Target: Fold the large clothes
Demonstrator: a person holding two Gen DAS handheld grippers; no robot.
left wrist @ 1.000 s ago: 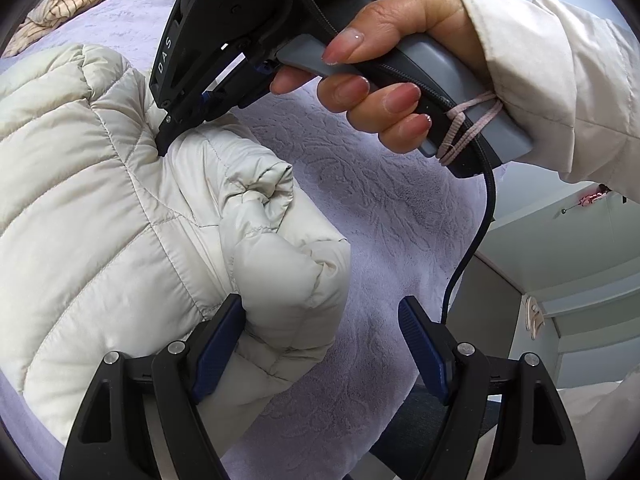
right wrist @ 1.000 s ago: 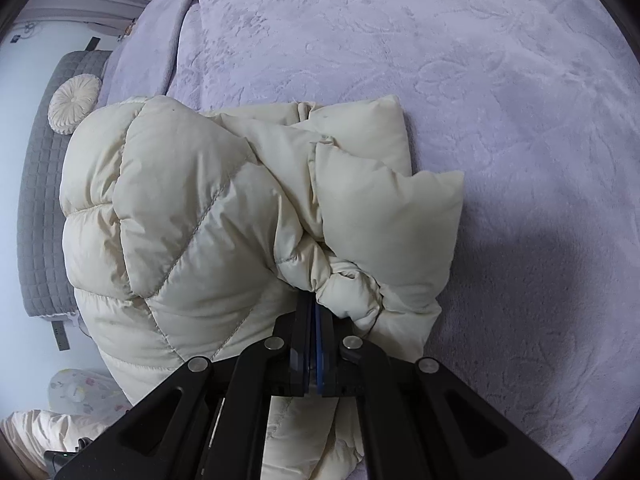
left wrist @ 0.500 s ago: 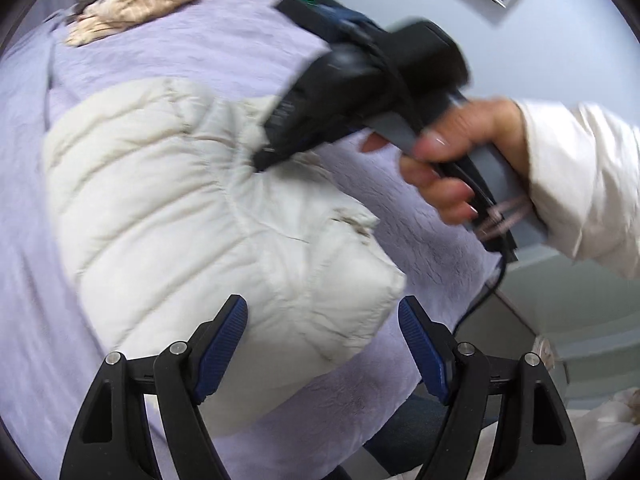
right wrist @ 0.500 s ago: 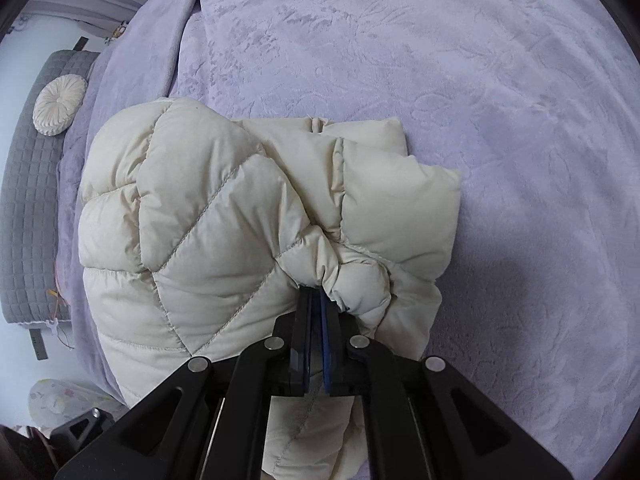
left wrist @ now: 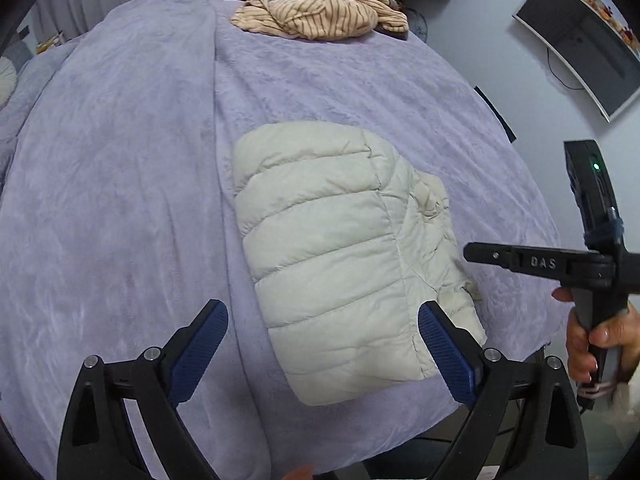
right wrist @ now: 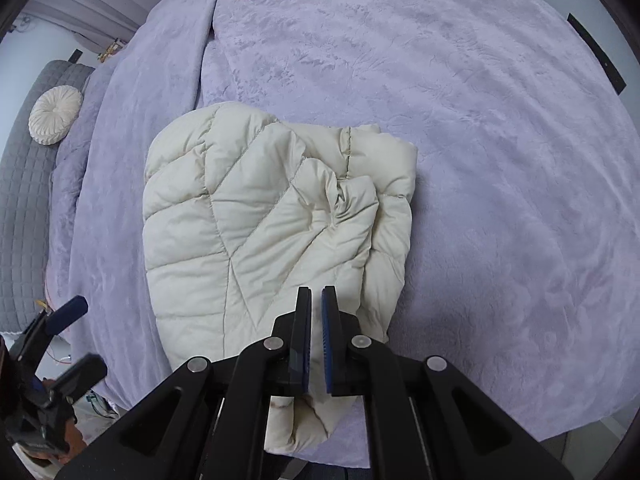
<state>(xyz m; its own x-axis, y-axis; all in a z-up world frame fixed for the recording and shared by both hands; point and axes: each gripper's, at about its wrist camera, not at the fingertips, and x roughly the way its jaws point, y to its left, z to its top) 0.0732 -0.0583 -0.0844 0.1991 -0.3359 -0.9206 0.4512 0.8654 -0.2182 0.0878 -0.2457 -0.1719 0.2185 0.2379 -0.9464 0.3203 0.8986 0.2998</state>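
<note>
A cream quilted puffer jacket (left wrist: 328,240) lies folded into a compact bundle on the lilac bedspread (left wrist: 120,160), near the bed's front edge. My left gripper (left wrist: 322,307) hovers above its near end, its jaws opening wide, with nothing pressed between the blue pads. In the right wrist view the jacket (right wrist: 248,232) shows a crumpled fold on top. My right gripper (right wrist: 316,292) hangs above it, jaws only a slit apart and holding nothing. From the left wrist view the right gripper (left wrist: 472,252) sits off the jacket's right side, held by a person's hand (left wrist: 596,340).
Striped beige clothes (left wrist: 316,12) are heaped at the far end of the bed. A round cream cushion (right wrist: 54,114) rests on a grey quilted surface (right wrist: 20,200) to the left. A wall screen (left wrist: 580,40) hangs at the right. The left gripper (right wrist: 84,334) shows blurred at lower left.
Both grippers rose away from the jacket. The right gripper let go of the fabric it pinched. The left jaws spread wider and swung off the bundle's corner.
</note>
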